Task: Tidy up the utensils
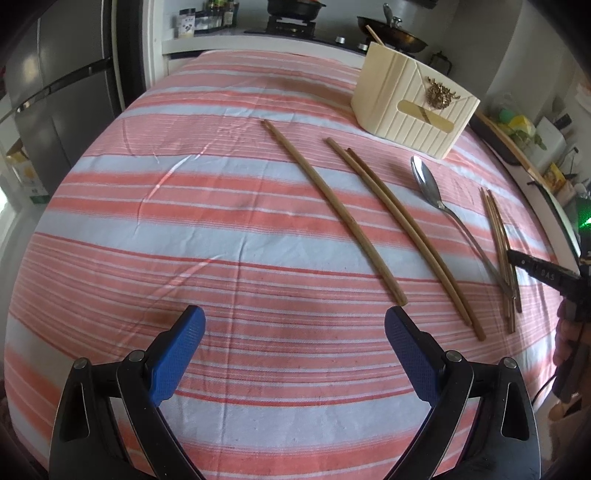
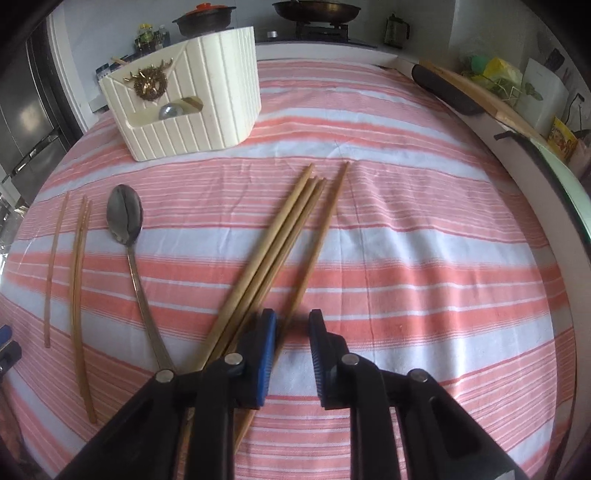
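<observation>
Several wooden chopsticks and a metal spoon [image 1: 436, 192] lie on a pink and white striped cloth. In the left wrist view one chopstick [image 1: 332, 208] and a pair [image 1: 402, 236] lie ahead of my open, empty left gripper [image 1: 294, 325]. A cream ribbed holder [image 1: 413, 101] stands at the back right. In the right wrist view my right gripper [image 2: 292, 325] is partly open, low over a fanned bundle of chopsticks [image 2: 280, 236]; the rightmost stick runs between its jaws, not gripped. The spoon [image 2: 127, 225] lies left of it and the holder [image 2: 184, 96] behind, with a spoon bowl inside.
A stove with pans [image 2: 317, 13] and a counter run behind the table. A fridge [image 1: 51, 96] stands at the left. A dark bar and a wooden board [image 2: 465, 88] lie along the table's right edge, with clutter beyond.
</observation>
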A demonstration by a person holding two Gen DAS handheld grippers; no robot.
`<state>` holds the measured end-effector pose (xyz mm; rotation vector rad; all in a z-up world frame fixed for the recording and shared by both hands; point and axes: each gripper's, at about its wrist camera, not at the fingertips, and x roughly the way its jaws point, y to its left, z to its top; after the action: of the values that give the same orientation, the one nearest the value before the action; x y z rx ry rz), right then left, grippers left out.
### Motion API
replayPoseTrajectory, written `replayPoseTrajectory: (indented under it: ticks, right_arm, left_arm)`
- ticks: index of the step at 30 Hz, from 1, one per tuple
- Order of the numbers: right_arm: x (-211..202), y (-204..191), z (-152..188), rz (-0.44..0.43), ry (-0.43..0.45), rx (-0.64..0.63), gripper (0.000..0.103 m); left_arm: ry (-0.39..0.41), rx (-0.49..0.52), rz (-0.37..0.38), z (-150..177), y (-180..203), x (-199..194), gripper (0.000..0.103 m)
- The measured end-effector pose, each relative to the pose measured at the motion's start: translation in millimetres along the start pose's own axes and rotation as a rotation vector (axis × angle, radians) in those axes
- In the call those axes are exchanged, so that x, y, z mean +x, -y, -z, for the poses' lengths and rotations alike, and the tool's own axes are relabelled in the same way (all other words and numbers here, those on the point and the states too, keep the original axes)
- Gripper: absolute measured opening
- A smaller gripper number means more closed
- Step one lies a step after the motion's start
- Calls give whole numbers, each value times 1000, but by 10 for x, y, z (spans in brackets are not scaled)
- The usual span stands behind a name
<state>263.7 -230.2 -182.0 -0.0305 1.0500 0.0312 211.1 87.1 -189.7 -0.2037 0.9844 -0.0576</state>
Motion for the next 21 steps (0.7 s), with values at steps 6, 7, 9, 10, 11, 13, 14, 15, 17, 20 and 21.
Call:
replayPoseTrajectory:
  ticks: [6, 7, 9, 10, 11, 13, 14, 15, 17, 20, 21]
  right_arm:
    - [-19, -2, 35, 113, 51, -97, 9]
    - [-23, 56, 49, 140, 58, -97, 7]
    - [-32, 211, 101, 194, 70, -90, 6]
    - [-37, 307, 127, 222, 75, -81, 6]
    - [-50, 418, 160, 251, 78, -70, 6]
    - [-70, 605, 217, 286, 85, -51, 6]
    - [-88, 687, 253, 299, 85, -41, 6]
    - [-103, 735, 285, 308, 89, -37, 6]
    - [-141, 831, 352, 346, 91, -22, 6]
    - [-150, 956, 402, 360, 99, 18, 6]
    - [-153, 993, 423, 370, 107, 33, 7]
  left_arm:
    - [6, 20, -3, 19, 40, -34, 98]
    - [6, 21, -8, 19, 33, -38, 98]
    - [2, 6, -10, 14, -9, -37, 98]
    - [-2, -6, -6, 10, -38, -30, 98]
    - [-6, -17, -2, 4, -57, -23, 98]
    - [-12, -39, 10, -17, -79, -7, 98]
    - [-12, -43, 13, -28, -70, -1, 98]
    - [-14, -46, 19, -55, -52, 10, 98]
    - [-15, -50, 34, -113, 10, 27, 98]
    - [-10, -64, 59, -252, 130, 85, 98]
    - [-3, -65, 65, -314, 187, 125, 98]
